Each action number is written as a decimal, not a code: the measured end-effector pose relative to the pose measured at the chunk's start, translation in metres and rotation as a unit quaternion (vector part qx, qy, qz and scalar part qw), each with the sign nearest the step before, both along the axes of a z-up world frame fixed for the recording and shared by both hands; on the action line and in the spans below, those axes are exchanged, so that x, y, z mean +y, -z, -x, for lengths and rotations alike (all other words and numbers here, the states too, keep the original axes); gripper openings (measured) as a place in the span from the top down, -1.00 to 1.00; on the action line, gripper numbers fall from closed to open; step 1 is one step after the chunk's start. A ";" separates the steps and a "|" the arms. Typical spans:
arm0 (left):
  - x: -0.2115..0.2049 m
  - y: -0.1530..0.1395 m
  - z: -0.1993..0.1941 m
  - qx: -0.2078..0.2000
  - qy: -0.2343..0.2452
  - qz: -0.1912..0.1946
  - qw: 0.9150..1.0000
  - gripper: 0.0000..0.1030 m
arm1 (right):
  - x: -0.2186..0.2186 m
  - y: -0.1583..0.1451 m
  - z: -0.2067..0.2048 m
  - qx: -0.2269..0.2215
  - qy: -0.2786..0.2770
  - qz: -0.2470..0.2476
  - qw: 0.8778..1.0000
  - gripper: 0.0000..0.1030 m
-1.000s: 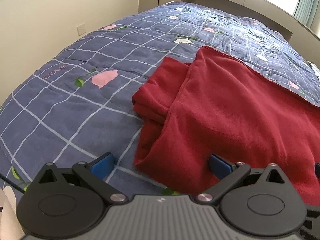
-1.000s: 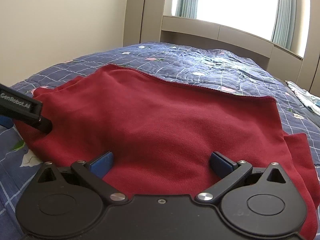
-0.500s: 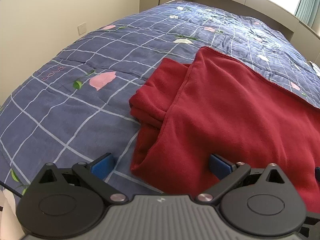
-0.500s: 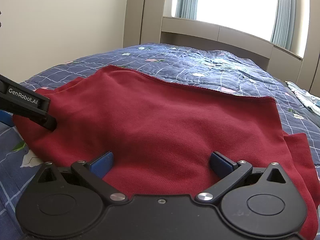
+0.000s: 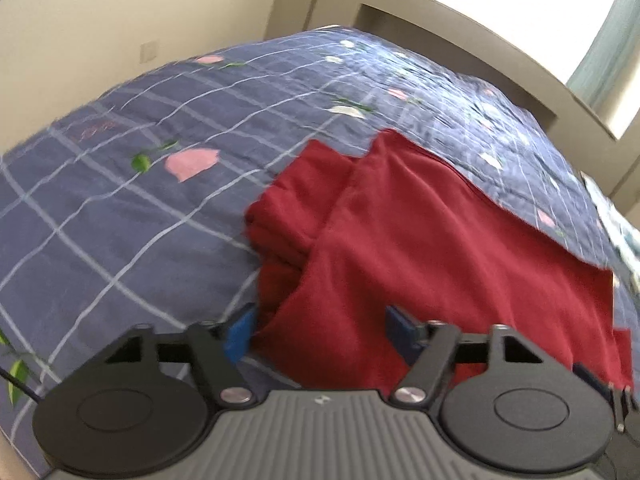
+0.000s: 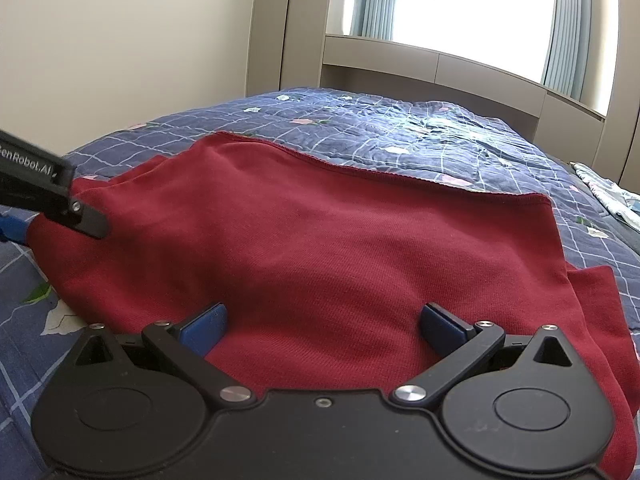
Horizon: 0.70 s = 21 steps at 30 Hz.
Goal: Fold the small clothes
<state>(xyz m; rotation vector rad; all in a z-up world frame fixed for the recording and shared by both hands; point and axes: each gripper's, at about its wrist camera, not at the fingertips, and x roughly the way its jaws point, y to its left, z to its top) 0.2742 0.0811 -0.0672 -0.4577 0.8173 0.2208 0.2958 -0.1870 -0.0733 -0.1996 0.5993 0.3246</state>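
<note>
A: Item one, the dark red knit garment [image 6: 340,248]: where is it?

B: Spread flat on the navy checked floral quilt [image 5: 120,216], one sleeve bunched at its left edge.

A: Your left gripper [image 5: 320,330]?

B: Jaws closing, the garment's near left corner between the blue pads [image 5: 239,334], not yet pressed. From the right wrist view it enters at the garment's left side.

A: Your right gripper [image 6: 322,326]?

B: Spread wide over the garment's near hem, pinching nothing.

A: Surroundings?

B: Beige headboard shelf [image 6: 432,60] and bright window [image 6: 472,0] beyond the garment; pale patterned cloth [image 6: 612,200] to its right, well apart. Nothing lies on the garment.
</note>
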 end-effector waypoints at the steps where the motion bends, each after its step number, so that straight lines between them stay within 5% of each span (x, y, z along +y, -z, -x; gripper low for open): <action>1: 0.005 0.001 0.001 -0.004 -0.008 0.010 1.000 -0.06 | 0.000 0.000 0.000 0.000 0.000 0.000 1.000 -0.99; 15: 0.045 0.019 -0.023 -0.042 -0.038 0.118 0.991 -0.02 | 0.000 0.000 0.000 0.000 0.000 0.000 1.000 -0.99; 19: 0.043 0.019 -0.028 -0.038 -0.026 0.114 0.992 0.61 | 0.000 0.000 0.000 -0.001 0.000 -0.001 1.000 -0.99; 21: 0.040 0.017 -0.026 -0.044 -0.023 0.109 0.993 0.67 | 0.000 0.000 0.000 -0.001 0.000 -0.001 1.000 -0.99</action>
